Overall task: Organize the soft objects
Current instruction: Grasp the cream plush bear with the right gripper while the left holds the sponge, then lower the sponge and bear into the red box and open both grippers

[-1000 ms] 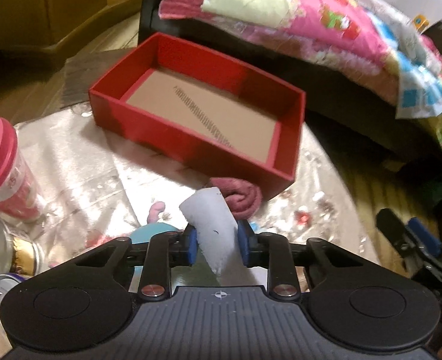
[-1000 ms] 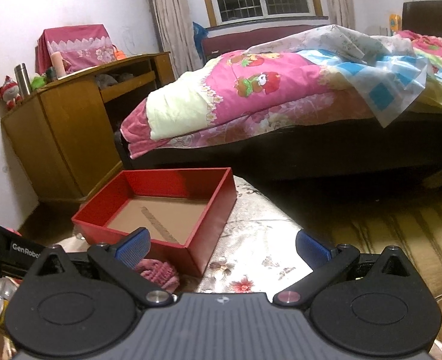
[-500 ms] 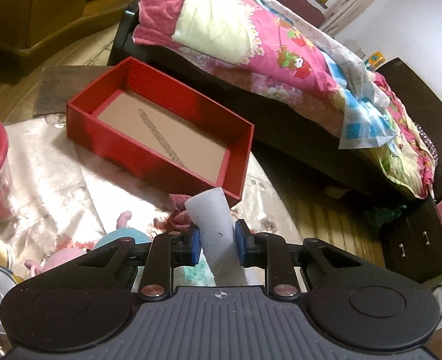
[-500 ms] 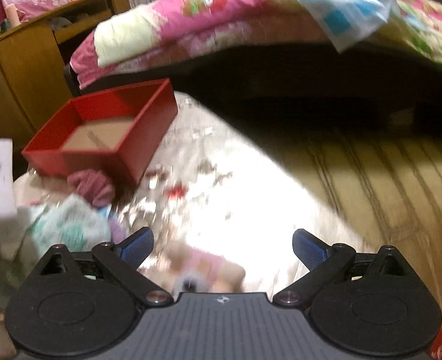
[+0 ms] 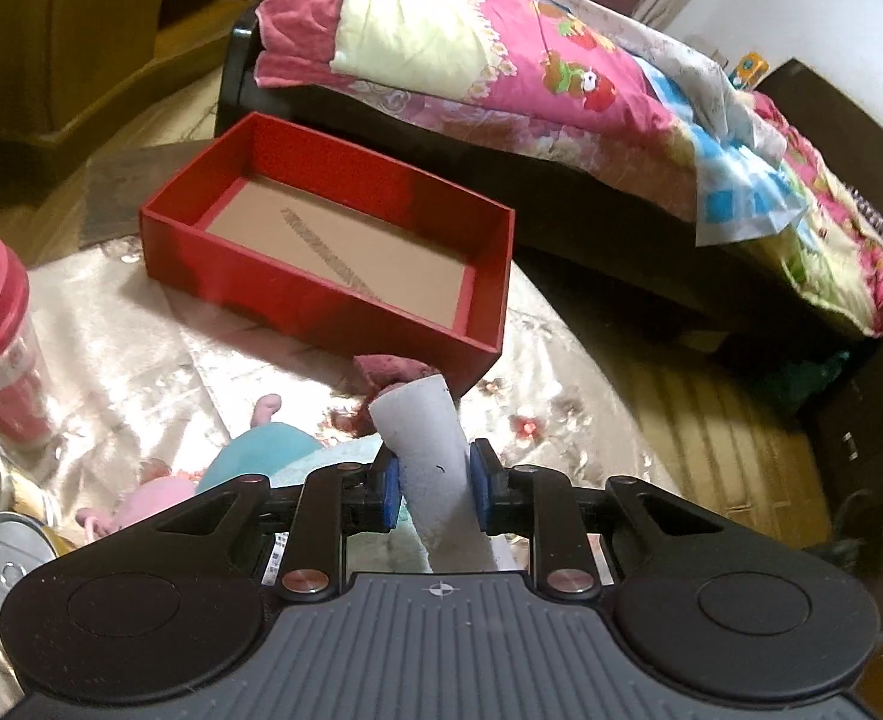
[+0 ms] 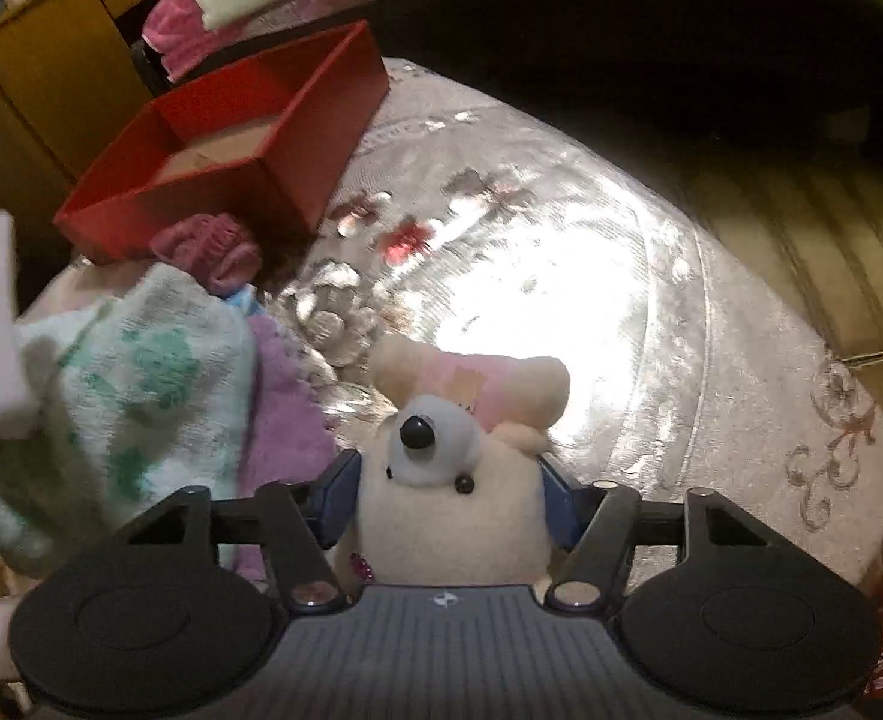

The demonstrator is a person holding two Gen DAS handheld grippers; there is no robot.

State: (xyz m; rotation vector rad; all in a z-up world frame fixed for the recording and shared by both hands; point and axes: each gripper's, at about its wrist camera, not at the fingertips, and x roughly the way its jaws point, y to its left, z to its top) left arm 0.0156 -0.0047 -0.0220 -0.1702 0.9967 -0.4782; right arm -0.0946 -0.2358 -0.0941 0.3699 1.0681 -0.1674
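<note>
White sponge block [image 5: 432, 450]: clamped between left gripper [image 5: 435, 483] jaws, raised above the bench [image 5: 141, 348], red box [image 5: 333, 240] at 12 o'clock beyond it. Looks light, compressible; holds best across its midsection, where the pads now sit.

Plush mouse toy [image 6: 450, 480]: cream body, pink ears, sits between right gripper [image 6: 441, 495] jaws, which press its flanks. Soft and light by the look; body grip is safer than the ears. Toy rests at bench edge, 6 o'clock from box in the right wrist view.

Green-patterned towel [image 6: 135, 372] at 9 o'clock of toy; maroon knit bundle [image 6: 213, 246] against box wall.

Change: half a second back the right jaws stood wide apart above the toy; now closed on it. Left grip unchanged.
</note>
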